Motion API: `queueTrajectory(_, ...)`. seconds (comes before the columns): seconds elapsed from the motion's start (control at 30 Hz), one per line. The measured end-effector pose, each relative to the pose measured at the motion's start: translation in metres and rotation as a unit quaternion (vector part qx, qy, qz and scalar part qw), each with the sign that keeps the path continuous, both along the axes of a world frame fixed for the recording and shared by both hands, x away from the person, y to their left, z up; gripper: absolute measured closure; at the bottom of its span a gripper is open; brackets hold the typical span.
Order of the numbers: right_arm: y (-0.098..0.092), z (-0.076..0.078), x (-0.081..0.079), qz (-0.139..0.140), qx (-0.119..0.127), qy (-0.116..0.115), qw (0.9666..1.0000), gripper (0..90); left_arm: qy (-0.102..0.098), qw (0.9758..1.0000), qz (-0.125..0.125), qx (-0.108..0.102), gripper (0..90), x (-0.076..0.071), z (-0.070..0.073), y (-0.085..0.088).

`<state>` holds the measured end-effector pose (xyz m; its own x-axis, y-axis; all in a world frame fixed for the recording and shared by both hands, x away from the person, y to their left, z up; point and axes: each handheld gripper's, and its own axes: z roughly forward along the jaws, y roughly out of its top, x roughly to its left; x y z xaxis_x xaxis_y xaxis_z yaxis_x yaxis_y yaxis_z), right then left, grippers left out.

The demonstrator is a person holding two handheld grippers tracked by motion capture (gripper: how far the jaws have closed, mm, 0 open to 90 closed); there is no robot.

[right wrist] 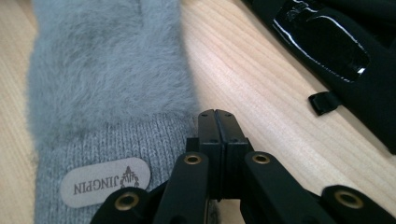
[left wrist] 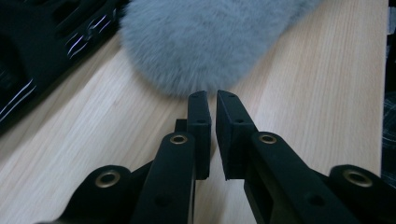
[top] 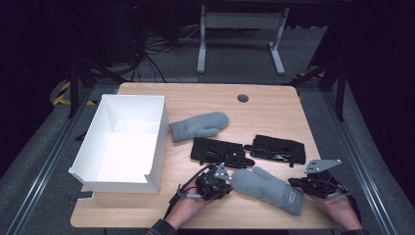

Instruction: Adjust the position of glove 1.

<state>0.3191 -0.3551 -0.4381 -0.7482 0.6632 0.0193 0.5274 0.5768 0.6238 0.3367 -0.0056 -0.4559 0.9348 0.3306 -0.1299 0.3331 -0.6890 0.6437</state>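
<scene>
Listing from the bottom edge of the high view upward.

Left gripper (top: 215, 183), lower centre: jaws nearly together with a thin slit between them, holding nothing; in the left gripper view the tips (left wrist: 212, 100) sit just short of the mitten's rounded fingertip end.

Right gripper (top: 313, 185), lower right: jaws pressed together at the knit cuff's edge; in the right gripper view (right wrist: 217, 116) whether any knit is caught between them cannot be told.

Near grey mitten (top: 266, 185), lying flat between the two grippers, cuff toward the right, bearing a label (right wrist: 106, 181) reading JINGPIN.

Two black gloves, mid-frame: one (top: 218, 150) just above the left gripper, one (top: 276, 148) to its right.

Second grey mitten (top: 199, 126), centre, just right of the box.

White box (top: 159, 142), left of centre, open-topped, nothing inside.

Table (top: 264, 110), pale wood, with a dark grommet (top: 242, 98) near the far edge.

Handling note, as a judgement: the step looks like taking up the near mitten at both ends. The left jaws should open before advancing, then close on the fluffy tip well in, since loose pile may slip. Lift both ends together and keep clear of the black gloves.
</scene>
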Motion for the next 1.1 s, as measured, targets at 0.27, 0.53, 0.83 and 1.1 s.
queueTrajectory(0.27, -0.003, -0.001, -0.008, 0.015, 0.005, 0.005, 0.9999, 90.0, -0.004, 0.9999, -0.013, 0.007, 85.2, 0.009, -0.002, -0.023)
queueTrajectory(0.53, 0.005, -0.001, -0.010, 0.046, 0.011, 0.010, 0.9988, 90.0, -0.005, 0.9998, -0.010, -0.015, 85.3, 0.022, 0.003, -0.045)
queueTrajectory(0.83, 0.012, -0.001, -0.013, 0.075, 0.025, 0.019, 0.9967, 90.0, -0.014, 0.9995, -0.019, -0.021, 85.3, 0.028, 0.005, -0.075)
queueTrajectory(1.1, 0.026, -0.004, -0.013, 0.103, 0.034, 0.027, 0.9938, 90.0, -0.007, 0.9995, -0.013, -0.027, 85.3, 0.035, 0.006, -0.075)
